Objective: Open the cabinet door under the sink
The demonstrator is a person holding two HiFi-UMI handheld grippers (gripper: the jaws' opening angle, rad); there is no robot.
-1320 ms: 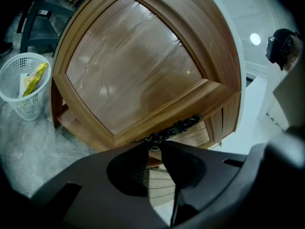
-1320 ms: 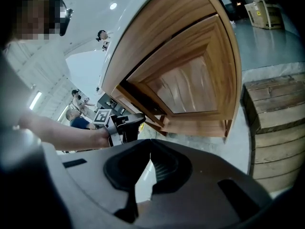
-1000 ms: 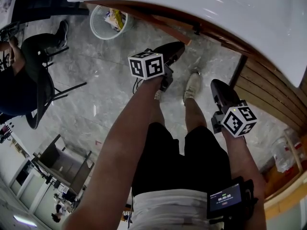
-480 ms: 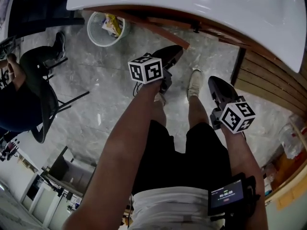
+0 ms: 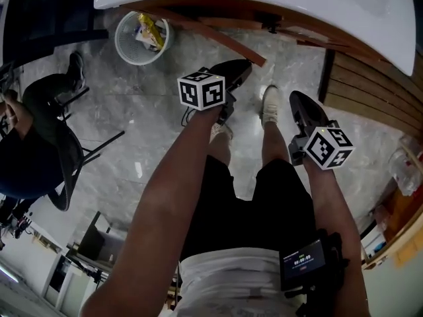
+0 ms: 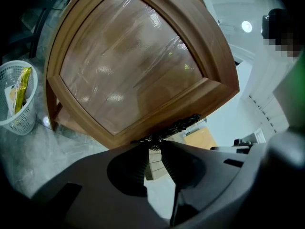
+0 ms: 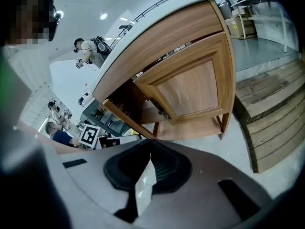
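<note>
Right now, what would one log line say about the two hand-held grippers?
left hand-held gripper: closed on dark ornate metal handle | brown wooden cabinet door: standing partly open | right hand-held gripper: shut, empty

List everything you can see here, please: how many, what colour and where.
Counter: one, white, across the head view's top.
Open cabinet door: one, brown wood, under the counter.
Other cabinet door: one, brown wood, beside it.
Door handle: one, dark ornate metal, on the open door's edge.
Floor: one, grey stone, underfoot.
Basket: one, white, on the floor, holding a yellow wrapper.
Seated person: one, dark clothes, far left.
Left tool: one, black, clamped on the door handle.
Right tool: one, black, shut and empty.
</note>
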